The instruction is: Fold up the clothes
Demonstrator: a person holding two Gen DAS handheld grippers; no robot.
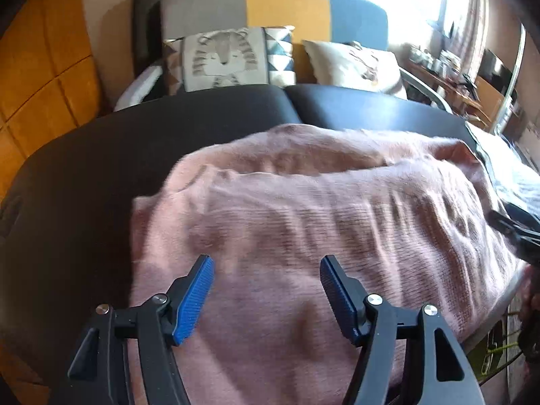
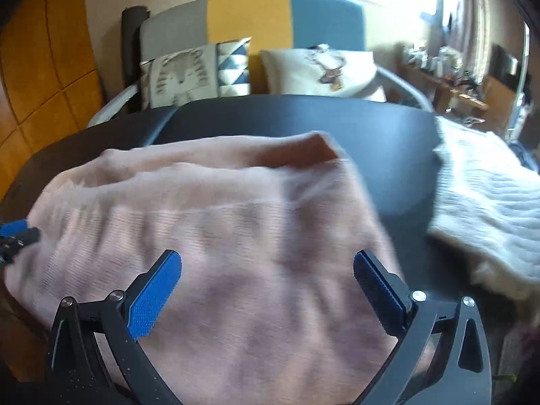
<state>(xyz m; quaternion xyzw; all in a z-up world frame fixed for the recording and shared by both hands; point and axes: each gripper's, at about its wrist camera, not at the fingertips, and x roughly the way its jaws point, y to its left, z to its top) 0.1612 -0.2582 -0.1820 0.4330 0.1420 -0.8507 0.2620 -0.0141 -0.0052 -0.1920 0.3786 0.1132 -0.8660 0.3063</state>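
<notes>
We held our left gripper [image 1: 266, 270] and right gripper [image 2: 267, 265] spread wide and empty, both poised over the folded pink knit sweater [image 1: 303, 209] lying on the black table [image 1: 101, 155], beside a white knit garment [image 2: 489, 182].

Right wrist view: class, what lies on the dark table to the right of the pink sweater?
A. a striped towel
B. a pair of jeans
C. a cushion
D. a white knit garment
D: a white knit garment lies on the table, right of the pink sweater.
</notes>
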